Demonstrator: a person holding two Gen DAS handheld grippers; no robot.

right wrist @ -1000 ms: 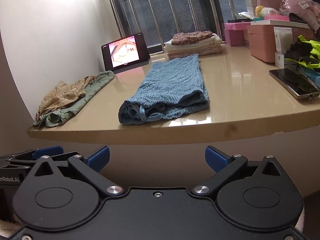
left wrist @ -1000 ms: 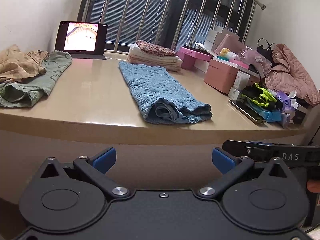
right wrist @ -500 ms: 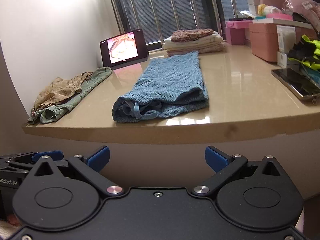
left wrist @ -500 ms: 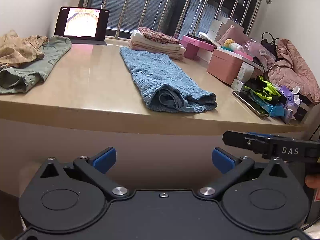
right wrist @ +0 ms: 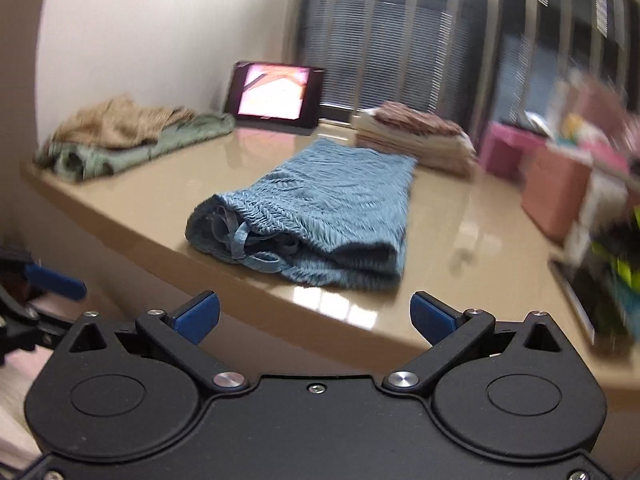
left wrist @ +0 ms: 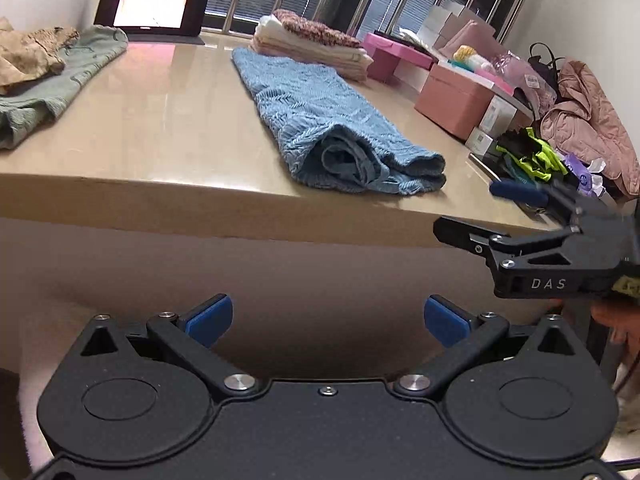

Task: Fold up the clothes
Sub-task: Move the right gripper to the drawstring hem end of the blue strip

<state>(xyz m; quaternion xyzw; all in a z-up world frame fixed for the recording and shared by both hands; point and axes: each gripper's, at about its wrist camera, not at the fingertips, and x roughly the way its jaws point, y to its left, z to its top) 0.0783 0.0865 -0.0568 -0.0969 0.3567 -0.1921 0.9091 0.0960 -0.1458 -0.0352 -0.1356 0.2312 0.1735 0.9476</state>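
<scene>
You've raised both wide-open grippers, left (left wrist: 327,319) and right (right wrist: 314,317), toward the long-folded blue knit garment (right wrist: 316,216) at twelve o'clock; fold next.

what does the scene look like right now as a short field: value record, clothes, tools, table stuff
surface: beige table
garment in work: blue knit garment, folded lengthwise, near the front edge
finished pile: stack of folded clothes behind it
unfolded: green garment with tan garment on top, far left
left tool: open, empty, below table edge
right tool: open, empty, facing the blue knit garment
other: lit tablet, pink boxes
</scene>
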